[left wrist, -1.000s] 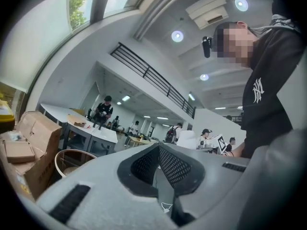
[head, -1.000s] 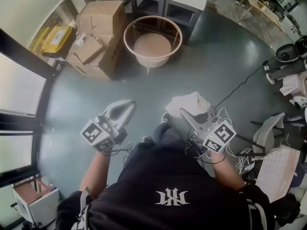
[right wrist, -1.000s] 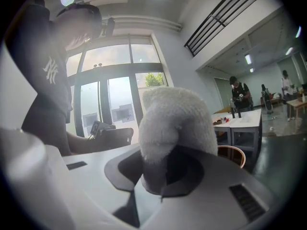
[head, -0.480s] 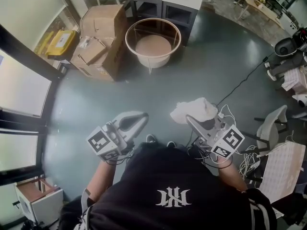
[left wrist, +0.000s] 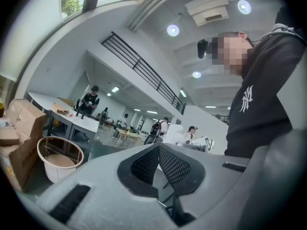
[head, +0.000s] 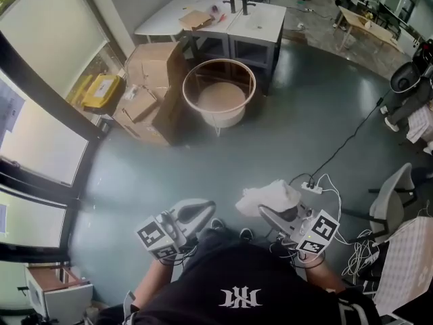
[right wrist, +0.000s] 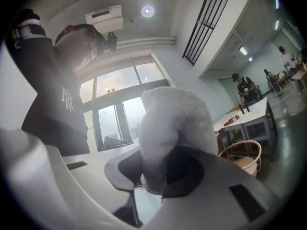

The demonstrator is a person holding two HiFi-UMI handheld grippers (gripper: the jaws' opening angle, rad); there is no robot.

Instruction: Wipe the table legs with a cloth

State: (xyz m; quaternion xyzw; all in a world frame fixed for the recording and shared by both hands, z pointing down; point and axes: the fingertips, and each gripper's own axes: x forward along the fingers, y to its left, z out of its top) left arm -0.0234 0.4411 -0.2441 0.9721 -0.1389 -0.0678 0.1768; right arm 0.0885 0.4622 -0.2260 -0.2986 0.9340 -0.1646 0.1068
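Observation:
A round table (head: 218, 93) with a wooden rim, thin legs and a white base stands on the grey floor well ahead of me; it also shows as the round table (left wrist: 60, 159) and the round table (right wrist: 242, 157) in the two gripper views. My right gripper (head: 262, 210) is shut on a bunched white cloth (head: 269, 196) and held near my body. In the right gripper view, the cloth (right wrist: 175, 123) bulges out of the right gripper (right wrist: 163, 174). My left gripper (head: 208, 208) is shut and holds nothing. Its meshed pads meet in the left gripper view (left wrist: 159, 151). Both grippers are far from the table.
Cardboard boxes (head: 152, 80) are stacked left of the round table, with white desks (head: 223, 15) behind it. A power strip with cables (head: 312, 185) lies on the floor to my right, near a chair (head: 392, 195). Windows (head: 40, 134) line the left side.
The view has tilted up, showing more of the room. Both grippers now sit lower in it, closer to my body. The cloth stays in the right gripper.

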